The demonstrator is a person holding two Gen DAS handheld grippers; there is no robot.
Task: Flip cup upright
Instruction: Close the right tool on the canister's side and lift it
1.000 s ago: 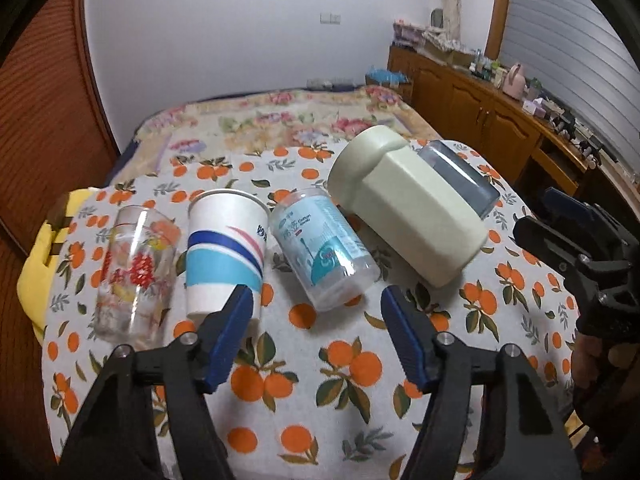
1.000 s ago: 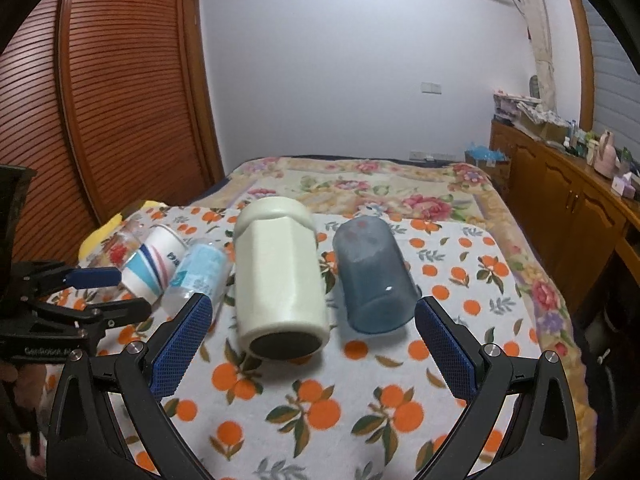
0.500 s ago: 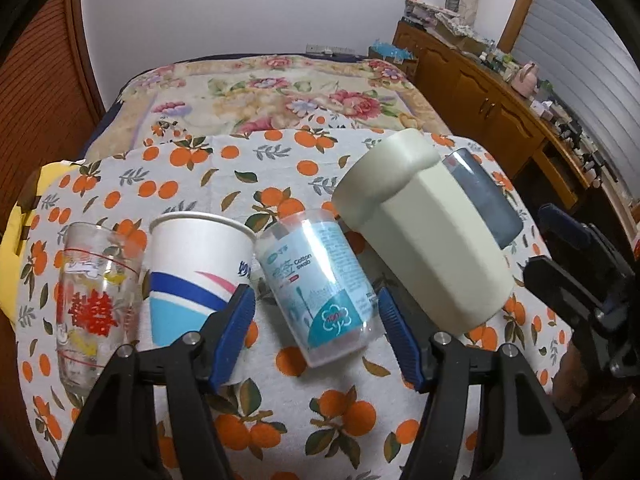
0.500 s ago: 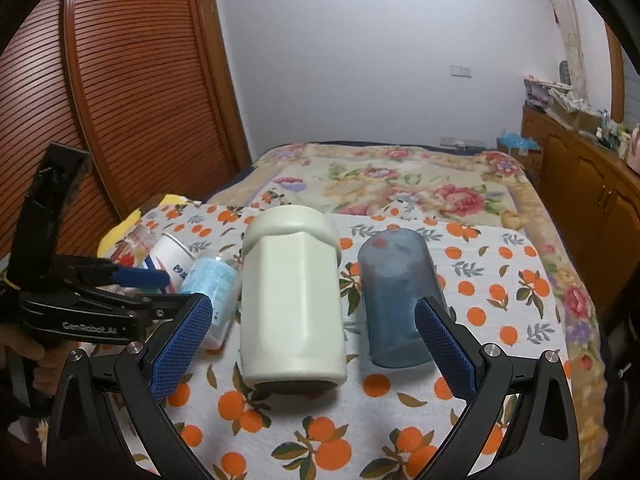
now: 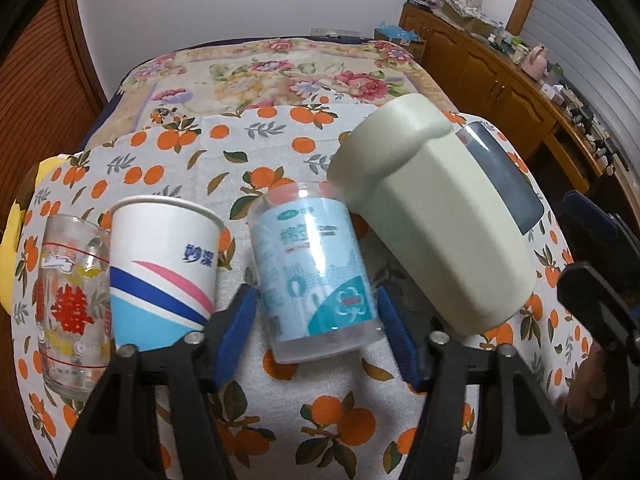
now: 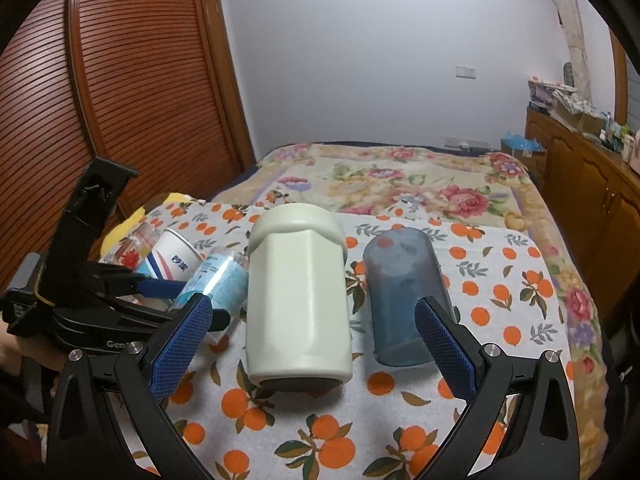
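Note:
A clear plastic cup with a light-blue label (image 5: 316,276) stands upside down on the orange-print tablecloth (image 5: 320,412); it also shows in the right wrist view (image 6: 218,280). My left gripper (image 5: 316,332) is open, its blue pads on either side of this cup's lower part, not closed on it. A pale green cup (image 6: 298,300) and a dark blue translucent cup (image 6: 404,300) stand upside down to the right. My right gripper (image 6: 312,352) is open, its pads flanking the green cup.
An upright paper cup (image 5: 160,264) and a printed glass (image 5: 68,300) stand left of the clear cup. A floral bed (image 6: 400,180) lies behind the table, wooden cabinets (image 5: 500,80) at right, a slatted wooden door (image 6: 120,100) at left.
My left gripper has moved forward and down, so its pads now flank the clear blue-label cup. My right gripper has moved closer to the green cup.

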